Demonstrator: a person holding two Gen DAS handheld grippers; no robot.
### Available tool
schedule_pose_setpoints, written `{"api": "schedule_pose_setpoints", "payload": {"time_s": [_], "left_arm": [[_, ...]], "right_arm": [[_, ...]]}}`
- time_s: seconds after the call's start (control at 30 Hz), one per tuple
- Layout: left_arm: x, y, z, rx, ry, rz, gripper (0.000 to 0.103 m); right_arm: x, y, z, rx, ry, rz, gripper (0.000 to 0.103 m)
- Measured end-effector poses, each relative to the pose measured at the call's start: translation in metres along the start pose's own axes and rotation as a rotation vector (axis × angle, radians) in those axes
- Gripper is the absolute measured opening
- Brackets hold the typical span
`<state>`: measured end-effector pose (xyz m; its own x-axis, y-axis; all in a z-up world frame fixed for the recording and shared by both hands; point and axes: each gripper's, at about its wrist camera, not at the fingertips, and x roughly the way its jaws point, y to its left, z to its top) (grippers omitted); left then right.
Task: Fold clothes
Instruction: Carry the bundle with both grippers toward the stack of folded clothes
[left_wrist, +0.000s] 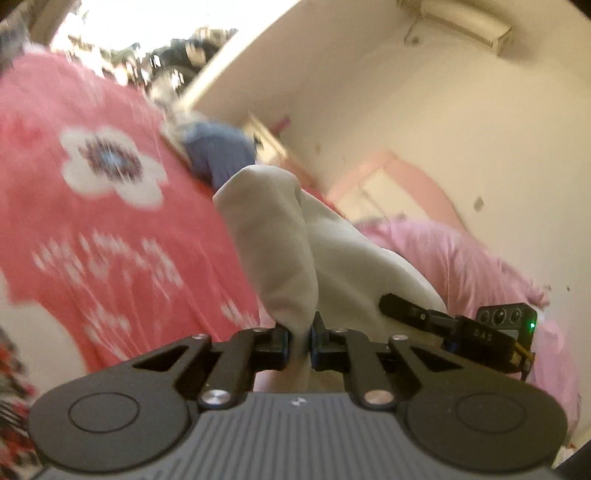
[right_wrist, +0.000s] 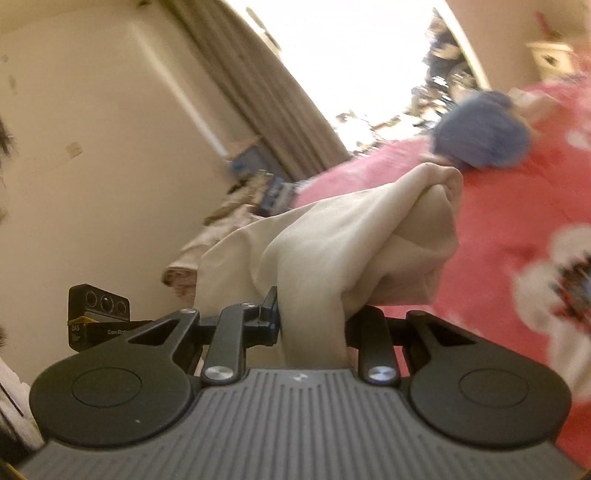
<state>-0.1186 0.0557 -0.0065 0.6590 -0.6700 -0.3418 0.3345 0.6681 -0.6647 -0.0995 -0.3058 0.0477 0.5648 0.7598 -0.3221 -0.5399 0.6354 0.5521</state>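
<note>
Your cream garment (left_wrist: 295, 243) runs lengthwise toward 12 o'clock. L gripper (left_wrist: 300, 341) pinched nearly closed on it; R gripper (right_wrist: 314, 317) clamps a thicker bunch.

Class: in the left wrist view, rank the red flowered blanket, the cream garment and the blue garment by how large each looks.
1. red flowered blanket
2. cream garment, though being nearest the camera enlarges it
3. blue garment

Cream walls (left_wrist: 424, 110), a bright window (right_wrist: 351, 55), brown curtain (right_wrist: 258, 85).
</note>
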Motion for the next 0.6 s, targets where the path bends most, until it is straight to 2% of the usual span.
{"api": "schedule_pose_setpoints", "payload": {"time_s": [0.17,0.3,0.37,0.47,0.6], "left_arm": [[-0.072,0.010,0.040,0.026,-0.166,0.100,0.011],[-0.131,0.017,0.075,0.060,-0.290,0.194,0.011],[-0.160,0.020,0.096,0.103,-0.339,0.264,0.011],[-0.200,0.030,0.130,0.140,-0.406,0.342,0.011],[-0.245,0.050,0.177,0.149,-0.464,0.427,0.011]], "right_arm": [[0.059,0.062,0.038,-0.116,0.029,0.108,0.022],[0.117,0.123,0.075,-0.215,0.091,0.197,0.022],[0.154,0.157,0.098,-0.277,0.156,0.248,0.022],[0.207,0.208,0.130,-0.327,0.207,0.298,0.022],[0.265,0.269,0.155,-0.349,0.211,0.338,0.022]]}}
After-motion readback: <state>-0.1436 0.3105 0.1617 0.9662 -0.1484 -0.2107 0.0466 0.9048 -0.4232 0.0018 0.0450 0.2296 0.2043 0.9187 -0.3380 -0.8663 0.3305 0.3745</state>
